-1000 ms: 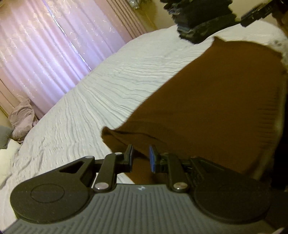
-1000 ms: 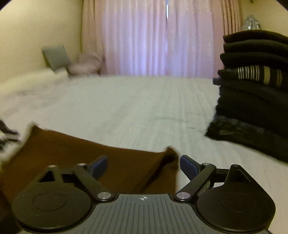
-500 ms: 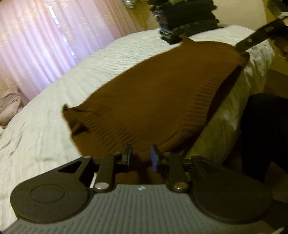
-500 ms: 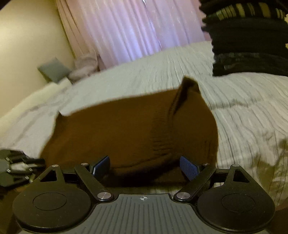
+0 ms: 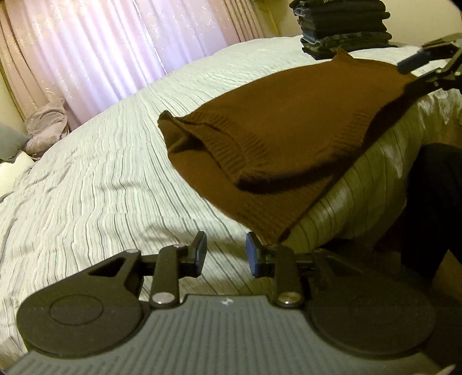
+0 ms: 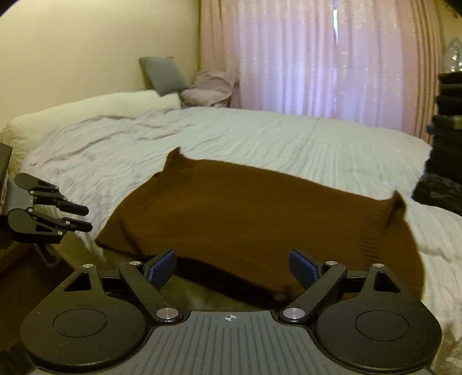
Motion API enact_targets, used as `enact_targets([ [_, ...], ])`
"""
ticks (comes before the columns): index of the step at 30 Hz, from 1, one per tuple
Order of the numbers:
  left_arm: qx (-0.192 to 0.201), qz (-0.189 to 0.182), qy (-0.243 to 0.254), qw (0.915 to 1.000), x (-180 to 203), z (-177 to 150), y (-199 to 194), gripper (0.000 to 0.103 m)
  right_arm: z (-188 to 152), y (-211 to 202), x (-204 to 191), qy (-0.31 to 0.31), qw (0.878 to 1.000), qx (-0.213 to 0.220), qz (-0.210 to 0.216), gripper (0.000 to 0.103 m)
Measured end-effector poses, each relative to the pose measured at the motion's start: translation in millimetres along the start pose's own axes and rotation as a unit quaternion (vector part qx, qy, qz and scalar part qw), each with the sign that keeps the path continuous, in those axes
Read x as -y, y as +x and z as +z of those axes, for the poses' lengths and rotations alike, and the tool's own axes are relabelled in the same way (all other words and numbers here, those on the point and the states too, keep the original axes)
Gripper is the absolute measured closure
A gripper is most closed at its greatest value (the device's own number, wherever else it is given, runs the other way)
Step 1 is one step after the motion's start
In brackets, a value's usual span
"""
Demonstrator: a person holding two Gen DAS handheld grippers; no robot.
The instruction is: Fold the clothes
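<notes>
brown knit garment (image 5: 288, 121) spread flat on bed (image 5: 86, 173), hem overhanging edge, ready for folding. left gripper (image 5: 225, 253) just short of near hem, jaws opening, nothing between. right gripper (image 6: 231, 268) wide open, empty, garment directly ahead.

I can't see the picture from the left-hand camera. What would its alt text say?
A brown sweater lies spread on a striped white bed, its hem hanging over the edge. The left tool sits in front, jaws opening with nothing between them. Behind are pink curtains, a stack of dark folded clothes, and the right tool at the right.
</notes>
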State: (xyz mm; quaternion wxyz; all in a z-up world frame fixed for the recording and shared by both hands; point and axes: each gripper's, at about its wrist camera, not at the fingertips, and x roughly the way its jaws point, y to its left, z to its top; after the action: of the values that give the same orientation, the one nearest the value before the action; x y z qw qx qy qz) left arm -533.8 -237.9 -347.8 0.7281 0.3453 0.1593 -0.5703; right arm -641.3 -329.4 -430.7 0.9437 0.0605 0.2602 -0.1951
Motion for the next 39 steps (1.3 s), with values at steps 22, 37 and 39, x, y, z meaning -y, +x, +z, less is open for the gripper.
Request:
enact_targets([
  [22, 0.047, -0.056, 0.089, 0.9933, -8, 12, 26, 0.073, -28, 133, -154, -0.39, 0.92, -0.021, 0.03, 0.015],
  [37, 0.085, -0.069, 0.053, 0.9926, -23, 32, 26, 0.072, -3, 184, -147, -0.339, 0.941, -0.01, -0.009, 0.058],
  [39, 0.09, -0.065, 0.046, 0.9927, -24, 32, 23, 0.072, -1, 188, -145, -0.333, 0.943, -0.012, -0.009, 0.087],
])
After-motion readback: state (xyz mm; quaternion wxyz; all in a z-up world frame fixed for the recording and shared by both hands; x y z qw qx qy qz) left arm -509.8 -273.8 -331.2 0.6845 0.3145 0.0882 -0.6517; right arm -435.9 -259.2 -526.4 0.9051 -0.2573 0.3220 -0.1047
